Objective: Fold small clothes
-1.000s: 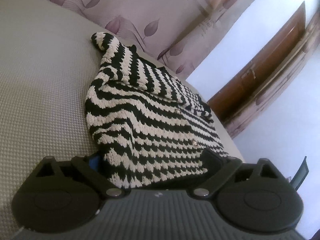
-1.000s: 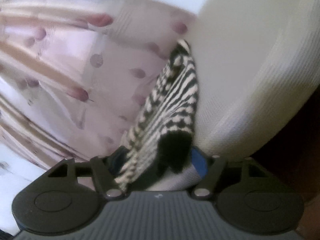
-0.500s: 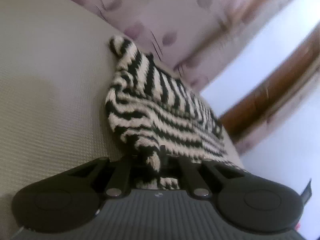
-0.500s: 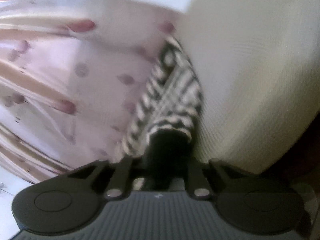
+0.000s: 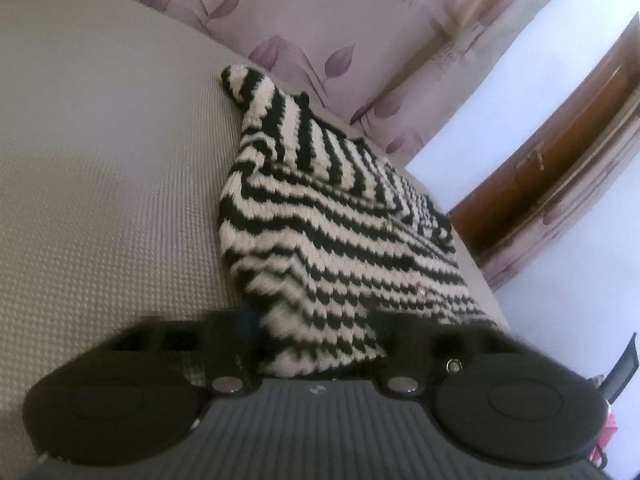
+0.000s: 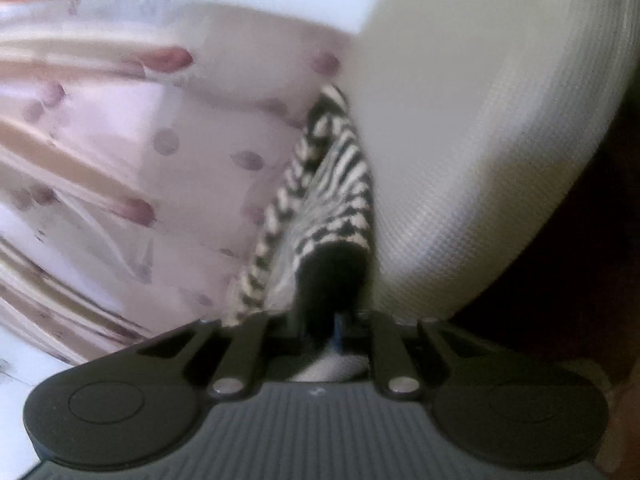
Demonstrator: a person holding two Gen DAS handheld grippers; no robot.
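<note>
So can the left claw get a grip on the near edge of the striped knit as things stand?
Probably yes. The left claw is opening with the striped knit lying between its fingers, and nothing covers that edge on the grey cushion.

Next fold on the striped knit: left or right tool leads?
Right. Its tool is clamped on the striped knit's black hem, while the left tool is opening, knit between but not gripped.

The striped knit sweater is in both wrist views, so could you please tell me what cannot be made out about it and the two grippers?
- Left wrist view: the left gripper, jaws opening, has its fingertips blurred and covered by the sweater's hem.
- Right wrist view: motion blur; the right gripper is shut on the sweater's black edge, which hides the pads.
- Both views: the sweater's near hem is cut off by the gripper bodies.
</note>
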